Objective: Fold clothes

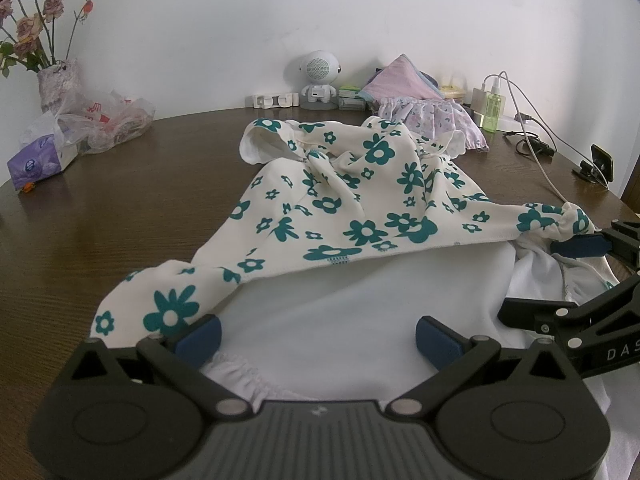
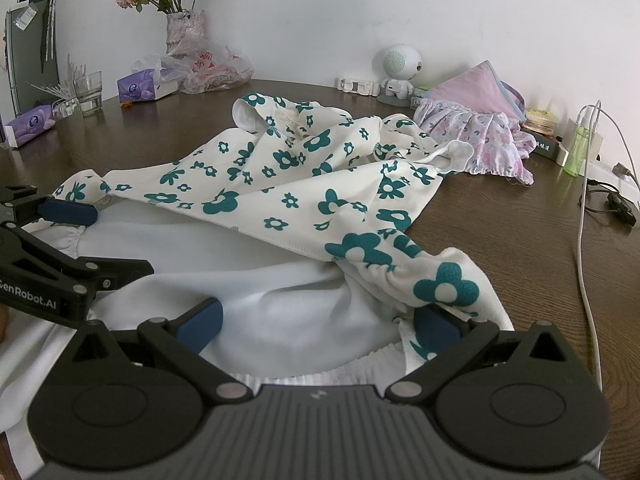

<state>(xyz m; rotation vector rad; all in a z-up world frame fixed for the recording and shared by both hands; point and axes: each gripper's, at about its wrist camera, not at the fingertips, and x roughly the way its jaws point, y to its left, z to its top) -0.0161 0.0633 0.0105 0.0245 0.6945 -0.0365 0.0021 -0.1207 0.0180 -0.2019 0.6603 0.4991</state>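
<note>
Spread tongs (image 1: 318,338), floral garment (image 1: 360,200), bagged vase (image 1: 56,80)

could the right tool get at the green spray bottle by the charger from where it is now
Probably yes. The right tool is open, with only bare table and a white cable between it and the green bottle. Dress cloth is draped over one finger, though.

A cream garment (image 1: 360,200) printed with teal flowers is seen — white-lined — on a dark brown wood-grain table (image 1: 100,216).
</note>
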